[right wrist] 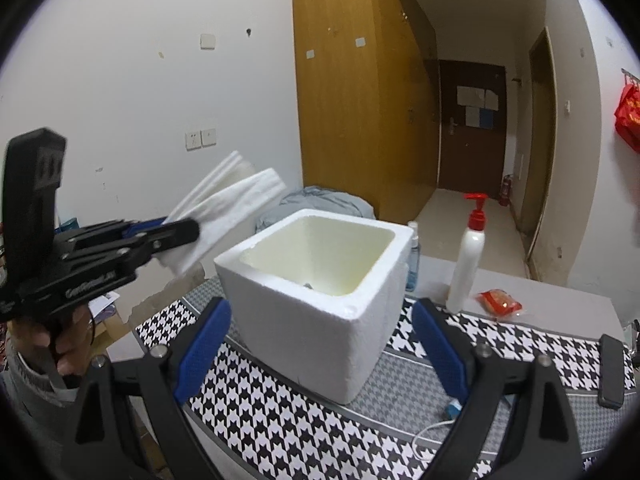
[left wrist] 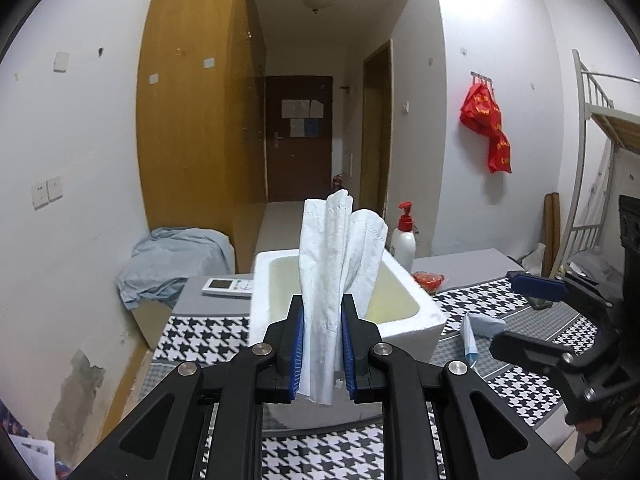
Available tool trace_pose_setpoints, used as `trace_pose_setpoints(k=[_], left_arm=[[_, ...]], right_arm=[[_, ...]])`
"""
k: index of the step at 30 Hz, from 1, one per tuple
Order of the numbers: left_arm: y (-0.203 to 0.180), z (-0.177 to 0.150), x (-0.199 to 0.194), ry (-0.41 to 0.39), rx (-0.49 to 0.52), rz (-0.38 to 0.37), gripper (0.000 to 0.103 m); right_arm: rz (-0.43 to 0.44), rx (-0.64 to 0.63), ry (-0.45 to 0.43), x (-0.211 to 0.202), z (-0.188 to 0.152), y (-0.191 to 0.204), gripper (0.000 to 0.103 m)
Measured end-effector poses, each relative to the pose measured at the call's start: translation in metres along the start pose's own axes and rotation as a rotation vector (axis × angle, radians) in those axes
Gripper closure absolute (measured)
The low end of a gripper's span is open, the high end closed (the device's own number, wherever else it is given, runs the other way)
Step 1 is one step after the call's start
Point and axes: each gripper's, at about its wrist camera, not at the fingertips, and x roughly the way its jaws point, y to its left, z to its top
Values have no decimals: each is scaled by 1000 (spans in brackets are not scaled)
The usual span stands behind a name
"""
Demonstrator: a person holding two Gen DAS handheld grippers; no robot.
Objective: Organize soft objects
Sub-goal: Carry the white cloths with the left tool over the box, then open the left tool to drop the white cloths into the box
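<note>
- Left claw [left wrist: 322, 344] clamped on a folded white tissue [left wrist: 336, 264]; blue pads press both sides of its lower part, and most of the sheet stands free above them.
- Tissue is held in the air, short of and above the white foam box [right wrist: 316, 280], which sits open-topped on the houndstooth-covered counter [right wrist: 280, 412]. In the right wrist view the tissue sits off the box's left side, not yet over the opening.
- Right claw [right wrist: 320, 344] stands apart, nothing between its fingers, level with the near face of the box.
- Risk 1: the grip is low on the tissue. The free upper part is limp and may flop or catch on the box rim, so the sheet drapes over the wall rather than landing inside.
- Risk 2: releasing before the claw is over the opening would likely drop the tissue onto the counter on the left.
- Risk 3: foam box looks light. A knock from either claw could slide or tip it; the right claw is close to it.
- Risk 4: thin paper may cling to a pad on release, or tear if dragged against the rim.
- Pump bottle [right wrist: 466, 256] and red packet [right wrist: 500, 302] stand right of the box, away from the tissue's side.
- Small dark item in the box bottom; cannot tell what it is.
</note>
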Motion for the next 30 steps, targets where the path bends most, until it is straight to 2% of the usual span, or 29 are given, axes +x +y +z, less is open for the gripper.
trace_pose_setpoints(k=[11,24,30], left_arm=[[-11,9,27,34,13,-38,86],[-13,23,60,77,17,-26,86],[-13,23,75,117,2,-23,84]], right_arm=[[-36,24,6,-15,-22,-8,8],[-106,74,-17,-37,-35,-25,8],[-142,103,8,-37,-41,-35,8]])
